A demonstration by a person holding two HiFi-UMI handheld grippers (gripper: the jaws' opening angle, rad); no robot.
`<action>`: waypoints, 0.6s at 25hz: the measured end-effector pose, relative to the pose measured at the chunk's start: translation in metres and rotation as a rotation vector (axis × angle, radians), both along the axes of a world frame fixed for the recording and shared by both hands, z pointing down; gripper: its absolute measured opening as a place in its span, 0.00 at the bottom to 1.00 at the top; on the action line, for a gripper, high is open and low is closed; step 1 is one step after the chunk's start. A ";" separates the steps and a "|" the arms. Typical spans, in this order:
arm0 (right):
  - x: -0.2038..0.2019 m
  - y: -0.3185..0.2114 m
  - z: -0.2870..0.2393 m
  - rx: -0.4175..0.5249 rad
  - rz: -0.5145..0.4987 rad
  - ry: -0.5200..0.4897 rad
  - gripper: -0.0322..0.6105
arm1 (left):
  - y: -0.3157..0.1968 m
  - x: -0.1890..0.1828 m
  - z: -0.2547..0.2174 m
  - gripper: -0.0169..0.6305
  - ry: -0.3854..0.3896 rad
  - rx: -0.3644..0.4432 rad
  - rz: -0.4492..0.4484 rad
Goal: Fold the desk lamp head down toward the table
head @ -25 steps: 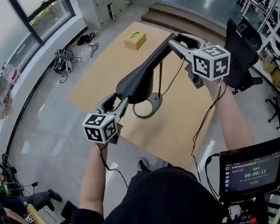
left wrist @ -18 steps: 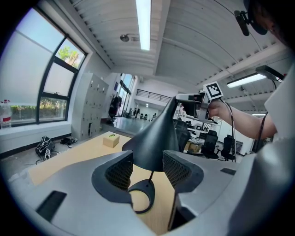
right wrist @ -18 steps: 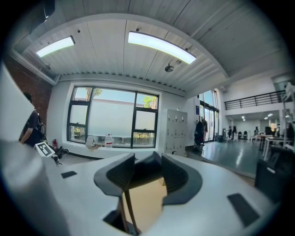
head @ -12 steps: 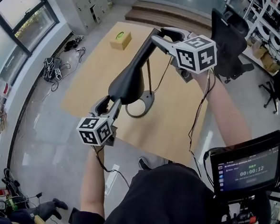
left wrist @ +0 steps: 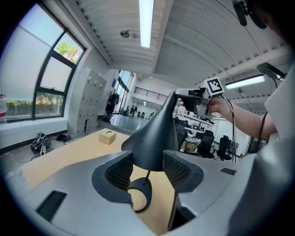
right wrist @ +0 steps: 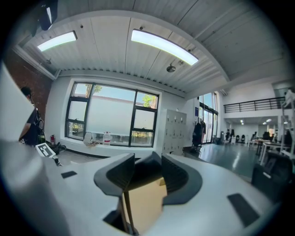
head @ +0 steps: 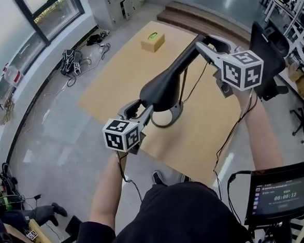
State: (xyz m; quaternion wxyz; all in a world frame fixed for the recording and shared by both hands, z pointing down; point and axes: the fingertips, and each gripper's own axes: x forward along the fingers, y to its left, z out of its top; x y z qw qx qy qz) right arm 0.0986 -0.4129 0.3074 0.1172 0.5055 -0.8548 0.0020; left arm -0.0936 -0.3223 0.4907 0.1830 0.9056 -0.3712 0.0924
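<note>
Your left arm: your bare left forearm (head: 108, 188) reaches up the head view from below, and the left gripper (head: 140, 110) points ahead and a little to the right, its marker cube (head: 122, 135) nearest you.
Left jaws: the 2 pads sit part-way apart and pinch the wide mouth end of the shade (left wrist: 154, 138); in the left gripper view its dark rim fills the gap from pad to pad.
Your right arm: your right forearm (head: 258, 131) stretches further out than the left, and the right gripper (head: 209, 44) points leftward in the head view, over the far half of the table (head: 119, 74).
Right jaws: the pads stand wide and close on the dark top end of the lamp, which fills the space between them in the right gripper view; the thin stem (head: 181, 86) drops away below.
Shade: it slants between your 2 grippers, mouth low and toward you, narrow neck rising away to the right gripper.
Base: the ring-shaped base (head: 174, 115) rests flat on the table near its near edge, just beyond the left jaws and below the shade.
Box: 1 small box (head: 153, 41) sits at the table's far end, well apart from the lamp.
</note>
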 end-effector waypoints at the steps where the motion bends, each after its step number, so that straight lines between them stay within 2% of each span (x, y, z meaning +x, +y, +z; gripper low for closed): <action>1: 0.000 0.000 0.000 0.001 0.001 0.003 0.34 | 0.000 0.001 0.001 0.32 0.001 -0.003 0.002; 15: -0.005 0.005 -0.002 0.035 0.010 0.035 0.34 | 0.000 0.007 0.013 0.32 0.003 -0.026 0.019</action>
